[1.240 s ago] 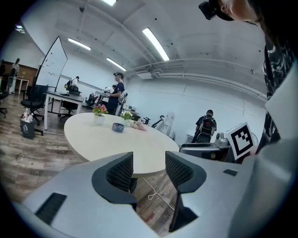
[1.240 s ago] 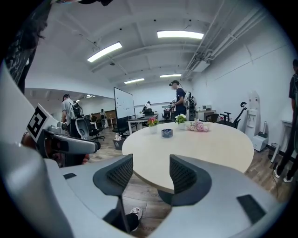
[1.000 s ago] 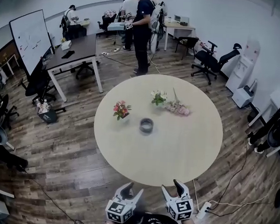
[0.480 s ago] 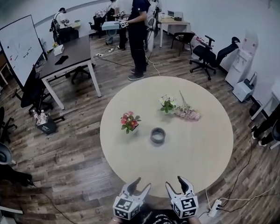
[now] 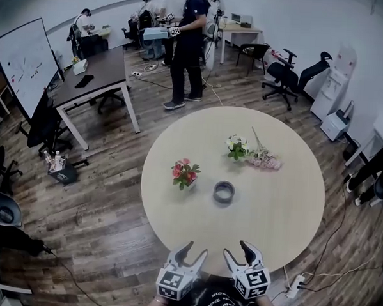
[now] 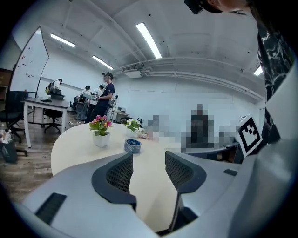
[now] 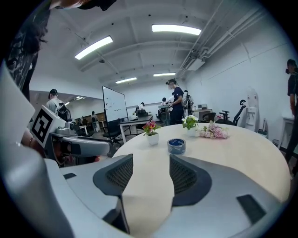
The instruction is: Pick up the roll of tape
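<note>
Head view: both grippers sit at the table's [image 5: 284,218] near edge, 6 o'clock. The left gripper [image 5: 191,252] and right gripper [image 5: 236,249] both have jaws spread wide, nothing in them. The roll of tape [image 5: 224,192] lies flat near the table's middle, well apart from both, at roughly 1 o'clock from the left gripper and 11 o'clock from the right. The pink flower pot [image 5: 185,173] stands near it at 10 o'clock; the white flower pot [image 5: 235,147] and the bouquet [image 5: 266,161] are further off at 12 to 1 o'clock.

Left gripper view: jaws apart, only bare tabletop between them. The tape [image 6: 132,145] sits beyond the left jaw tip, at 11 o'clock.

Right gripper view: jaws apart and empty. The tape [image 7: 176,146] is almost dead ahead, just above the right jaw tip.

Step looks like the approach. The right gripper is better lined up, so I'd reach with it, keep the jaws wide, come in low, straddle the roll's wall or whole width, and steer clear of the pot.

Tape: dark grey-blue ring, open core, pale label on top, lying flat. It looks light, rigid and likely to slide if nudged.
</note>
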`<state>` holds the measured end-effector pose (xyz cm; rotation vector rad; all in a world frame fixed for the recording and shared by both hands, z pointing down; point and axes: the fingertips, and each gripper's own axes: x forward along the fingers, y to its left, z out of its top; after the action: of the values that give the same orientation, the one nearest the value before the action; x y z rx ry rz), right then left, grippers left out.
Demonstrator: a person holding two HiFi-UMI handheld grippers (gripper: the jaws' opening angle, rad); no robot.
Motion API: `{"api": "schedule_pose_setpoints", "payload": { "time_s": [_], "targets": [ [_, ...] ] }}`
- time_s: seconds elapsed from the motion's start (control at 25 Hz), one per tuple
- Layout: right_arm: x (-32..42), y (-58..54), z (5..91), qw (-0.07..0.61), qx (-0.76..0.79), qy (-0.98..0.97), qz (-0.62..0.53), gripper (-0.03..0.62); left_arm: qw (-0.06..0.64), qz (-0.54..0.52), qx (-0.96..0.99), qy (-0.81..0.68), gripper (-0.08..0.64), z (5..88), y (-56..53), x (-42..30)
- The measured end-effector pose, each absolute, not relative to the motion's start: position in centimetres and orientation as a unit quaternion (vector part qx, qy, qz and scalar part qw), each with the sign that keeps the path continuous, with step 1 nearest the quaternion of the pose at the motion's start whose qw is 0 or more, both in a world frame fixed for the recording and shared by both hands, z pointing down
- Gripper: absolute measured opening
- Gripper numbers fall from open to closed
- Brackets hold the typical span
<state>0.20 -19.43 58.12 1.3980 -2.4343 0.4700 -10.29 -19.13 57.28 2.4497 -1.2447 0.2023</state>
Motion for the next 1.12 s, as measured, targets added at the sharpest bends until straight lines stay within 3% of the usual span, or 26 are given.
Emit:
{"api": "schedule_pose_setpoints", "payload": {
  "time_s": [0.8, 1.12],
  "targets": [
    [1.4, -33.3, 53.2, 0.150, 0.436, -0.874, 0.154, 0.249, 0.205, 0.068, 0.833, -0.509, 0.235, 56.6, -22.7, -12.2],
    [-0.2, -39.5, 55.2, 0.240, 0.386, -0.875, 0.165, 0.252, 0.202, 0.072, 0.824, -0.524, 0.235, 56.2, -22.7, -13.0]
  ]
}}
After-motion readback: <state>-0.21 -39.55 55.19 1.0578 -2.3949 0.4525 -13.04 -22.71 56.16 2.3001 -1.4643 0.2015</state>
